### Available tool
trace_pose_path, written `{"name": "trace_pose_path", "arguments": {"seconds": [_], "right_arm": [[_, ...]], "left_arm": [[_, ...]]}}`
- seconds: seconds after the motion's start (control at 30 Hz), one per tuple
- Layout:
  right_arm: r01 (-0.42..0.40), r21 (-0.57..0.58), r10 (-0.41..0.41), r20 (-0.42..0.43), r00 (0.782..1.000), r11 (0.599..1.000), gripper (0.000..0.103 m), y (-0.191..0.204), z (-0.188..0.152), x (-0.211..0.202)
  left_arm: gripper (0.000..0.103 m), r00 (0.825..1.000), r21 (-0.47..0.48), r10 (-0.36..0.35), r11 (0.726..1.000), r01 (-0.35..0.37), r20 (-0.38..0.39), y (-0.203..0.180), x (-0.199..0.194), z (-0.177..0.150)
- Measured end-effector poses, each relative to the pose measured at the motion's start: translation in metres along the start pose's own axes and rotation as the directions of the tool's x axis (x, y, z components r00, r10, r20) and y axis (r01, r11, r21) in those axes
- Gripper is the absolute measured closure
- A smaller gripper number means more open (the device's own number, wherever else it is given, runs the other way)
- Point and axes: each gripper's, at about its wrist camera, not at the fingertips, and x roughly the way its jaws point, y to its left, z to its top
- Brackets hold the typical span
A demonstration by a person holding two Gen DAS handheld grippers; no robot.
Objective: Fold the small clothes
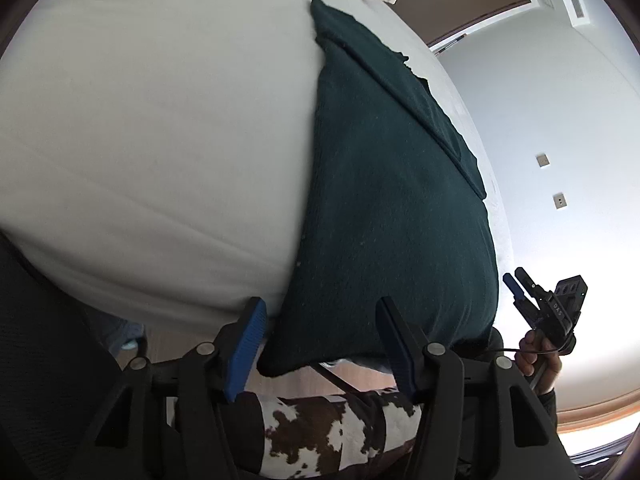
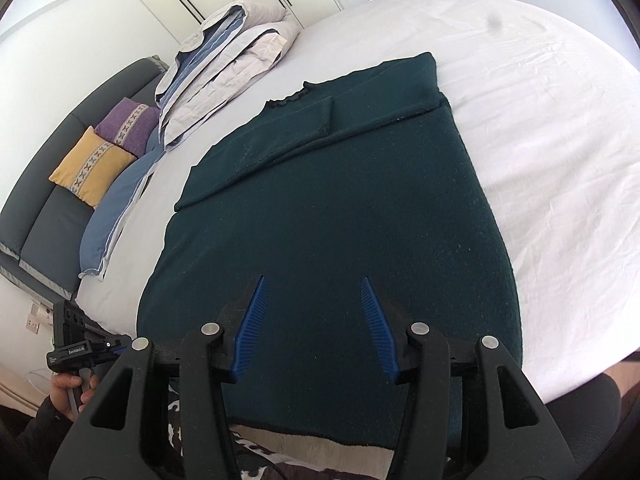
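Where the bed's near edge drops away, the left gripper (image 1: 320, 320) hangs with jaws apart, nothing pinched; the sweater's hem corner sits between the fingers but untouched. Right gripper (image 2: 312, 308) likewise spread, empty, hovering over the sweater's near hem. Dark green sweater (image 2: 340, 220) lies flat on the white sheet (image 2: 540, 140), sleeve folded across the chest, collar toward 12 o'clock in the right wrist view. Folded duvet (image 2: 228, 64) beyond it at 11 o'clock. Yellow cushion (image 2: 92, 168) and purple cushion (image 2: 128, 124) farther off at 10 o'clock, against a grey headboard (image 2: 48, 200).
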Motion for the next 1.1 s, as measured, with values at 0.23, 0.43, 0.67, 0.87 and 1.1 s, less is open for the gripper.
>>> {"name": "trace_pose_path", "arguments": {"seconds": [0.23,0.43,0.67,0.87,1.1], "right_arm": [[0.006,0.033,-0.005,-0.006,1.000,0.999,0.055,-0.015,-0.012,-0.010],[0.037,0.035,-0.036,-0.026,0.999,0.999,0.055,-0.023,-0.017,-0.022],[0.152,0.047,-0.150,-0.047,0.988,0.987,0.055,-0.049,-0.024,-0.056],[0.235,0.076,-0.222,-0.148,0.964,0.969,0.055,-0.082,-0.029,-0.064],[0.263,0.053,-0.237,-0.290,0.927,0.963,0.055,-0.096,-0.045,-0.033]], "left_arm": [[0.047,0.997,-0.049,-0.075,0.996,0.074,-0.024,0.012,0.009,-0.004],[0.082,0.997,-0.028,-0.059,0.998,0.058,-0.042,0.002,0.019,0.000],[0.095,0.999,-0.013,-0.045,0.999,0.045,-0.017,0.000,0.011,-0.003],[0.097,0.998,-0.012,-0.050,0.999,0.050,0.042,-0.004,-0.001,-0.002],[0.098,0.996,-0.001,-0.050,0.999,0.050,0.072,-0.007,-0.007,-0.006]]}}
